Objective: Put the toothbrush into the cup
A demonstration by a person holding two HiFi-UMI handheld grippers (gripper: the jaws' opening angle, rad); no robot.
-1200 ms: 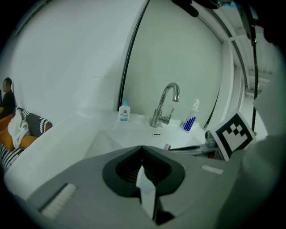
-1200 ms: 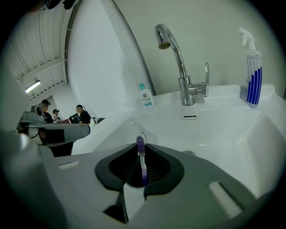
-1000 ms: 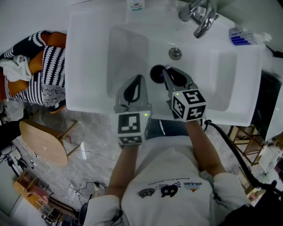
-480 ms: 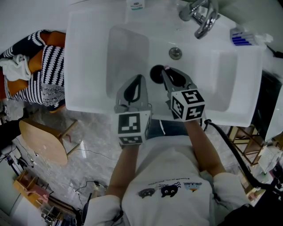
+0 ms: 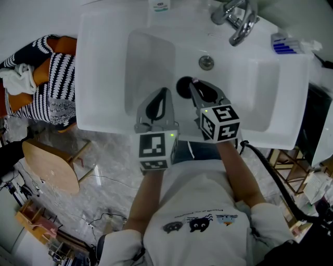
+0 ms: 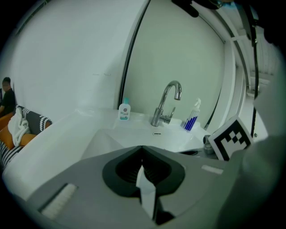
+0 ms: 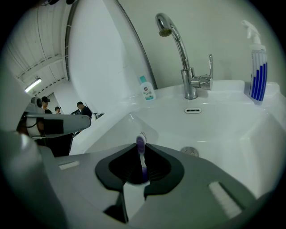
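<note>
Right gripper (image 7: 141, 146) pinches a slim purple-and-white plastic toothbrush (image 7: 143, 160) upright, bristles up, right by a round black cup (image 5: 183, 87). Left gripper (image 6: 142, 147) sits alongside, jaws pressed together on nothing. Both are over the white ceramic sink (image 7: 223, 129), with a chrome tap (image 7: 184, 58) beyond.

Toothbrush and cup, both partly out of sight

In the right gripper view only the head and neck of the toothbrush (image 7: 143, 163) stand clear of the right hand-held gripper (image 7: 141, 146), whose jaws are closed on it; the lower handle is hidden between them. In the head view that gripper covers part of the cup (image 5: 183, 87), and whether the brush's end sits inside it cannot be told. The bottle (image 5: 159, 5) behind the basin is cut off by the top edge, its label too small to read.
</note>
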